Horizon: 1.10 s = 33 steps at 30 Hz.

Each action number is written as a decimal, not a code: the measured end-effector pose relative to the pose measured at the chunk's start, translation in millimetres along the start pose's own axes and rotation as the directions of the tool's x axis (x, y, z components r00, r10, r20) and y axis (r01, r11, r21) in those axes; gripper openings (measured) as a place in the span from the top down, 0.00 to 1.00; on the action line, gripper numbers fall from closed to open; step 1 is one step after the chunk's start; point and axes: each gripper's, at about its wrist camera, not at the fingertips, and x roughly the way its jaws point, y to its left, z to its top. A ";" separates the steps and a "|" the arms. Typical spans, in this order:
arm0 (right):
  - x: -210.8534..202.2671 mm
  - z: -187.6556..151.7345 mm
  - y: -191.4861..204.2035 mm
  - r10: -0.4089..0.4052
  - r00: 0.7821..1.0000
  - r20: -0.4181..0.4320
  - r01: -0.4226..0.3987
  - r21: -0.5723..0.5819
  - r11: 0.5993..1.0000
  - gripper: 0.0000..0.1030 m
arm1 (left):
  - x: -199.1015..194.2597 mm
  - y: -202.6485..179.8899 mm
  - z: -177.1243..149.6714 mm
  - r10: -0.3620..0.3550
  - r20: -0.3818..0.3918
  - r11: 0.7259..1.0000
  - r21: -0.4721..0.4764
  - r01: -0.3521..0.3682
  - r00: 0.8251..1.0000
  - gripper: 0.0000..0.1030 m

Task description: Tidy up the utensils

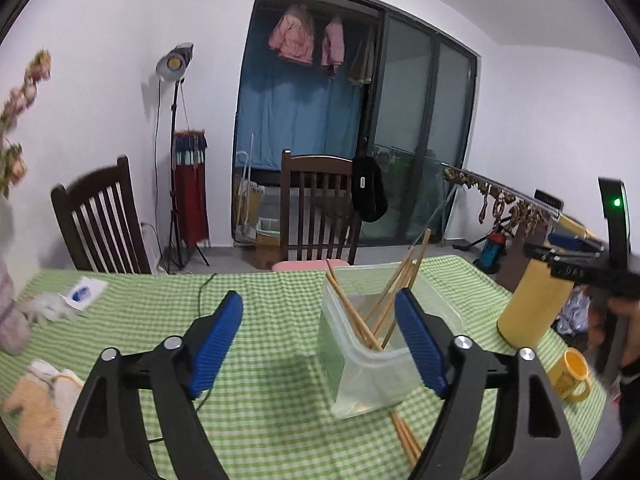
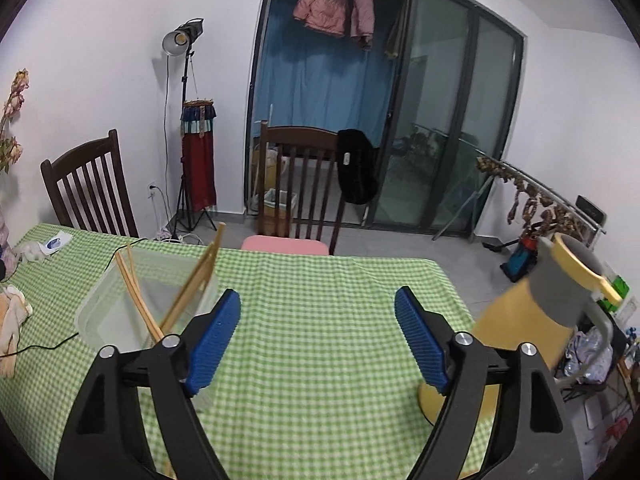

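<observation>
Closest to the lens in the left wrist view, the left tool stands spread wide with nothing between its blue pads, hovering over the green checked table. Just ahead of it and toward its right finger sits a clear plastic container, which that finger partly covers. Several wooden chopsticks lean inside the container, their tips rising past its rim, and a couple more chopsticks on the cloth poke out from under its near corner. Farther to the right of this tool stands a tall yellow jug, with a yellow mug nearer on the same side.

The right tool is likewise fully parted and holds nothing, above bare cloth. The container lies beside and behind its left finger, chopsticks leaning in it. The jug, grey-collared, stands just beyond its right finger. A dark wooden chair faces it across the table.
</observation>
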 end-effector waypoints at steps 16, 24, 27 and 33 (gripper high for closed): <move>-69.4 -50.9 -17.9 -0.017 0.998 0.065 0.016 0.009 1.000 0.17 | -89.8 -11.3 -37.4 0.085 0.133 0.987 0.124 -0.102 0.987 0.08; -93.7 -80.3 -7.9 0.028 0.997 0.077 -0.028 -0.003 1.000 0.17 | -113.4 -24.8 -62.1 0.109 0.148 0.986 0.107 -0.126 0.983 0.07; -98.5 -90.7 -5.5 0.041 0.997 0.071 -0.040 -0.016 0.999 0.17 | -119.1 -27.1 -75.2 0.136 0.148 0.982 0.108 -0.153 0.980 0.07; -111.5 -116.9 1.4 0.071 0.995 0.066 -0.070 -0.021 0.997 0.17 | -129.5 -31.4 -110.2 0.098 0.100 0.993 0.054 -0.104 0.990 0.07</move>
